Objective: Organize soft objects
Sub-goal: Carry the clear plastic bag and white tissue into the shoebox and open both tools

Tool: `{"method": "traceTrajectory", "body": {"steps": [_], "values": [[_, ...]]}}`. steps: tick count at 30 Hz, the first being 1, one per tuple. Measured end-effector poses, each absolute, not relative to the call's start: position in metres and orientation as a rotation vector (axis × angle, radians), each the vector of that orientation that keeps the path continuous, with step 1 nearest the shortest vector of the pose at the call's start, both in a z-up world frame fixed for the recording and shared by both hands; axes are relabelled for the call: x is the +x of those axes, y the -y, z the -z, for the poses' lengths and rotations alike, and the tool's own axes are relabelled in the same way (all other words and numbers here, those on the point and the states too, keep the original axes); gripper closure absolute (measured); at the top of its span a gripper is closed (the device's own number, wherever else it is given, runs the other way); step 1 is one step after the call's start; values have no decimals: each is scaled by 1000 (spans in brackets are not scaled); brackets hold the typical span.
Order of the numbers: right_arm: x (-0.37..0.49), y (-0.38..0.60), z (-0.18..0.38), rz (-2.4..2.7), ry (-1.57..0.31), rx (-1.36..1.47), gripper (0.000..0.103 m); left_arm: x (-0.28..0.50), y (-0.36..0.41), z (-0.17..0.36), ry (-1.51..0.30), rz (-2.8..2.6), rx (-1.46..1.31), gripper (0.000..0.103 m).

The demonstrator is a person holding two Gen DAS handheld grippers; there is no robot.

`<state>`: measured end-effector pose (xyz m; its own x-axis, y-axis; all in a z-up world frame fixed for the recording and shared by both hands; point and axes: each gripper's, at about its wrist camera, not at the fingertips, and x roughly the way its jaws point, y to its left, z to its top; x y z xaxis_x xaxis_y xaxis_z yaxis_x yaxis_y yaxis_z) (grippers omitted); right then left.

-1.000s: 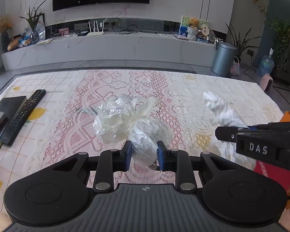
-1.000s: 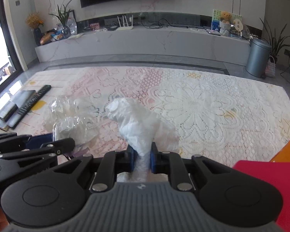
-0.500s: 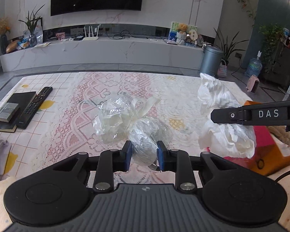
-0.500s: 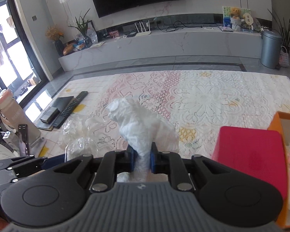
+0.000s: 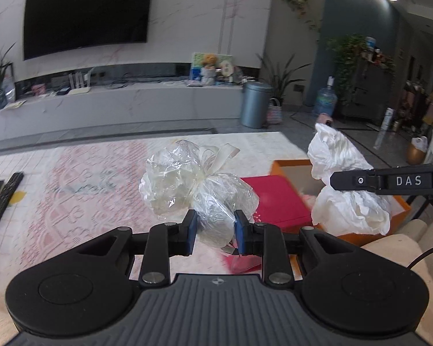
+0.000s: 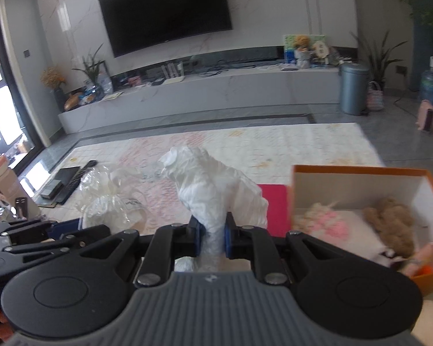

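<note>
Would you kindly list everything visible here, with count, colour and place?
clear plastic bundle: one, transparent, between the left jaws
white plastic bundle: one, white, between the right jaws
box: one, orange, open, right of the table
soft toys: several, pink, cream, brown, inside the box
red lid: one, red, beside the box
tablecloth: one, white-pink lace, over the table
remote: one, black, table's left edge
television: one, black, on the wall
bin: one, grey, on the floor
left gripper: black, shut on the clear bundle
right gripper: black, shut on the white bundle
</note>
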<state>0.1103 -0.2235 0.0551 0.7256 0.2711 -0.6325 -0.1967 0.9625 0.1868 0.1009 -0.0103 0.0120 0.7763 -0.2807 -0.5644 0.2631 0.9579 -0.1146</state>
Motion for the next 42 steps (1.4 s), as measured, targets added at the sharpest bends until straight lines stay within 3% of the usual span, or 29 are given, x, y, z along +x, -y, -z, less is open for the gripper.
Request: {"method": "traceTrajectory", "body": {"steps": [20, 38, 42], "values": [[147, 371, -57, -24, -742, 147, 90, 188, 146, -7, -640, 586, 60, 73], [253, 400, 47, -56, -1041, 217, 89, 236, 207, 66, -872, 694, 206, 73], [262, 402, 64, -63, -1115, 258, 84, 237, 214, 76, -914, 712, 237, 73]]}}
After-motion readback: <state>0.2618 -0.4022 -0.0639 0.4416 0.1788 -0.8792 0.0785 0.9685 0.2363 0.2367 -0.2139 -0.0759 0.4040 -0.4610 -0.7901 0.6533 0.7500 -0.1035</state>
